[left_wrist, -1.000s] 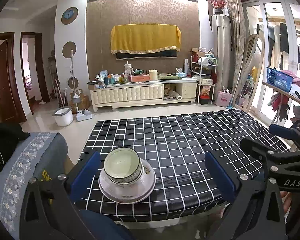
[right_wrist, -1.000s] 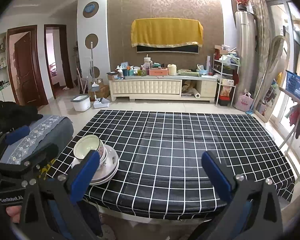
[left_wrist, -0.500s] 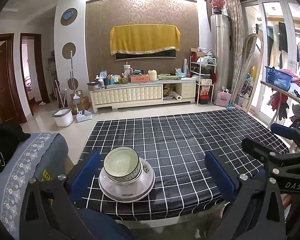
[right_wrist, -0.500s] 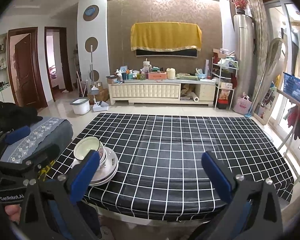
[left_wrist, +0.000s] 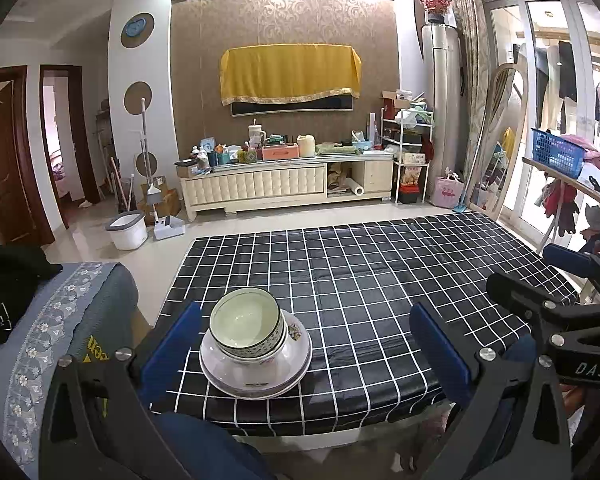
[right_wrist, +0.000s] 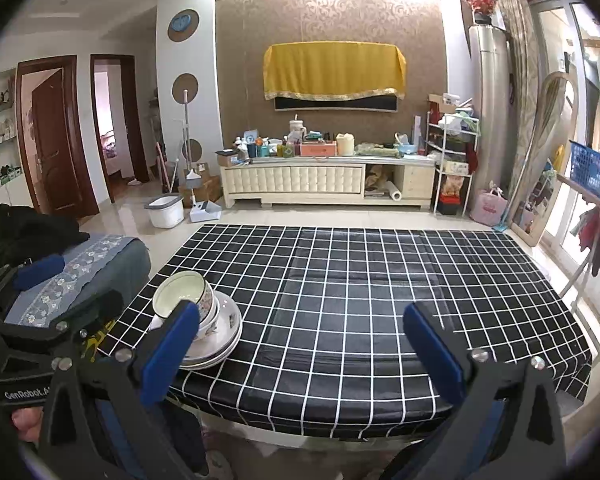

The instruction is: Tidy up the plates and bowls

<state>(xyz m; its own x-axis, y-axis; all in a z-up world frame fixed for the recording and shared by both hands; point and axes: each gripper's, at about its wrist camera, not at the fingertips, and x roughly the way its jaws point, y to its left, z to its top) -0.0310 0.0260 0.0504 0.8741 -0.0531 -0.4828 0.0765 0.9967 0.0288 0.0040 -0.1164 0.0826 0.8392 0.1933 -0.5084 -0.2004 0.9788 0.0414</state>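
A stack of bowls (left_wrist: 246, 326) sits on stacked white plates (left_wrist: 256, 376) at the near left corner of the black checked table (left_wrist: 360, 280). My left gripper (left_wrist: 306, 344) is open and empty, held back from the table edge, with the stack just right of its left finger. My right gripper (right_wrist: 300, 344) is open and empty, to the right of the stack. The bowls (right_wrist: 184, 300) and plates (right_wrist: 220, 344) show behind its left finger. Each gripper shows at the edge of the other's view.
A grey-blue sofa arm (left_wrist: 40, 328) with a black garment (left_wrist: 8, 272) stands left of the table. A drying rack (left_wrist: 572, 184) with a blue basket stands at the right. A TV cabinet (left_wrist: 288, 184) lines the far wall.
Both grippers have shifted only slightly. The stack of bowls and plates has not moved.
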